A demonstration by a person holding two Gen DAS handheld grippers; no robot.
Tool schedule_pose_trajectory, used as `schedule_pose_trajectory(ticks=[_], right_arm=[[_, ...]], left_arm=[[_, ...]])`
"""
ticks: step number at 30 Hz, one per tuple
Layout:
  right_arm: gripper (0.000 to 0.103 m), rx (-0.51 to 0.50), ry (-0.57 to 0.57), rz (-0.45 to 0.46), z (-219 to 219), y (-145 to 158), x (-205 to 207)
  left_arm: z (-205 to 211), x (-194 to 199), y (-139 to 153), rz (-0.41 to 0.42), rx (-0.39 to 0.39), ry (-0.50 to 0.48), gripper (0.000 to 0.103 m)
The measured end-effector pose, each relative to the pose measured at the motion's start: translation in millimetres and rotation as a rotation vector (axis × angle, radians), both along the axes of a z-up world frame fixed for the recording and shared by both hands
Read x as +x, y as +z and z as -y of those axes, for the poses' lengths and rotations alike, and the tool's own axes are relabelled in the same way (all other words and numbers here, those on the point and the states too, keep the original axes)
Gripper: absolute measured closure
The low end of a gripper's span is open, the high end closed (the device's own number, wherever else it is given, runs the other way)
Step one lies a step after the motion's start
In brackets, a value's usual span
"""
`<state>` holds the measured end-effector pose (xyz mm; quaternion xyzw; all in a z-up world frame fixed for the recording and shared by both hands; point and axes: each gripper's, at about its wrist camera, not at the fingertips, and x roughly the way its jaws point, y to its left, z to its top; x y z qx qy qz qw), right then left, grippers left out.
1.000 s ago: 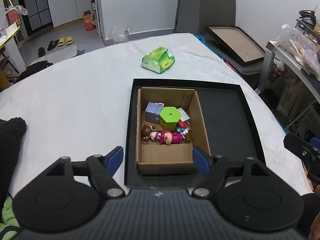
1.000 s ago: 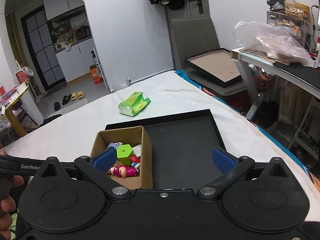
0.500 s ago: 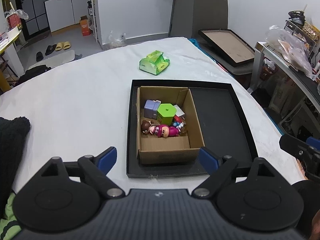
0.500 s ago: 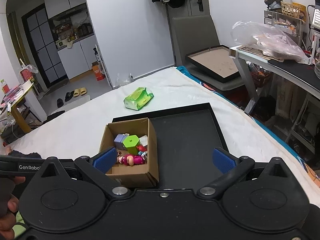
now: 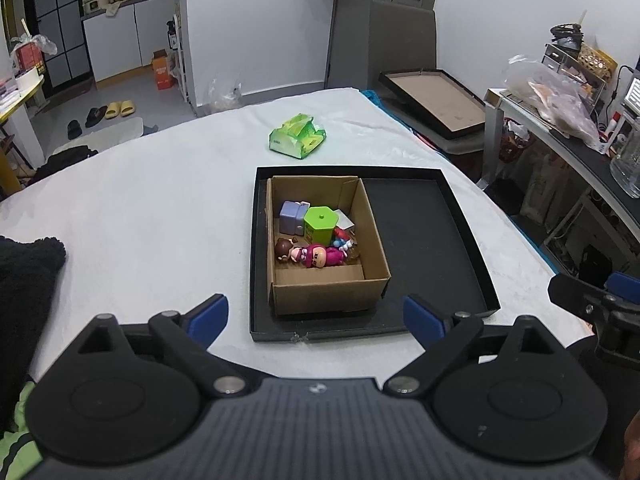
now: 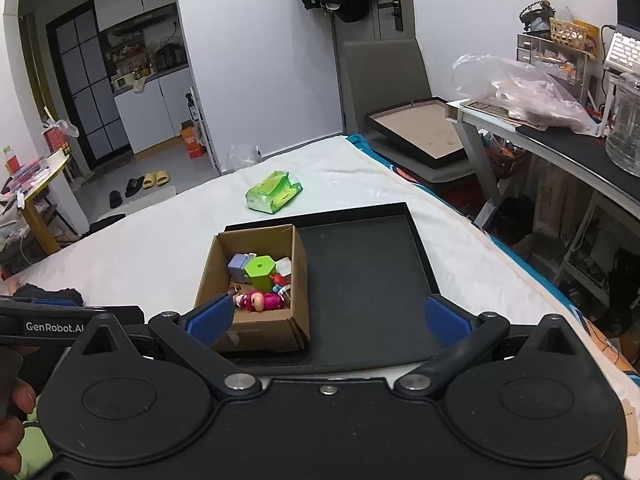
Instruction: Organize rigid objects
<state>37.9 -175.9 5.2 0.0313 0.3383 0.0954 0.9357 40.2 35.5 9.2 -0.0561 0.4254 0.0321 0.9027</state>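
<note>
A: What is sitting in the cardboard box point(image 5: 328, 292)?

B: One green hexagonal container point(image 5: 320, 224) is standing upright near the middle, with one lavender block-shaped toy point(image 5: 291, 218) touching its left side. One doll in a magenta dress point(image 5: 316, 255) is lying on its side in front of them. A few small red, white and blue bits are bunching beside the doll on the right; I cannot count them. Something white is showing behind the container.

A: And where is the box itself lying?

B: It is sitting in the left half of one shallow black tray point(image 5: 432, 240), against its left wall. The tray's right half is showing bare black floor. The tray is resting on a surface covered in white cloth point(image 5: 140, 208), which looks like a bed rather than a table.

A: Anything else on the cloth?

B: One green tissue pack point(image 5: 298, 138) is lying beyond the tray, well apart from it. A dark fuzzy garment point(image 5: 28, 280) is resting at the left edge.

A: How are the two grippers standing?

B: The left gripper point(image 5: 316, 318) is hanging near the tray's near edge, its blue fingers point(image 5: 208, 320) spreading wider right now and gripping nothing. The right gripper point(image 6: 328, 318) is holding its fingers point(image 6: 444, 318) wide apart too, empty, above the tray's near side.

A: Farther out?

B: One second black tray point(image 5: 436, 100) is leaning on a grey chair point(image 5: 400, 40) at the right.
</note>
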Motion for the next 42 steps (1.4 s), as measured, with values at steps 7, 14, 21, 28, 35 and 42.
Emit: schedule_pose_trajectory(ticks=[7, 14, 21, 28, 35, 42], right_arm=[[0.0, -0.01, -0.018, 0.023, 2.9, 5.2, -17.8], [0.0, -0.037, -0.033, 0.019, 11.0, -2.8, -31.5], [0.0, -0.027, -0.04, 0.018, 16.2, -5.3, -37.2], [0.0, -0.033, -0.033, 0.011, 12.0, -7.3, -37.7], [0.0, -0.048, -0.033, 0.01, 9.7, -9.0, -37.9], [0.0, -0.054, -0.03, 0.008, 8.9, -9.8, -38.3]], left_arm=[[1.5, -18.4, 5.1, 0.025, 0.0, -0.005, 0.009], [4.4, -33.5, 8.1, 0.049, 0.015, -0.024, 0.009], [4.1, -36.4, 5.8, 0.052, 0.009, -0.027, 0.009], [-0.5, -36.8, 0.6, 0.036, 0.003, -0.015, 0.009], [-2.2, -36.5, -1.7, 0.031, 0.0, -0.013, 0.009], [-3.7, -35.3, -4.3, 0.023, 0.001, -0.011, 0.009]])
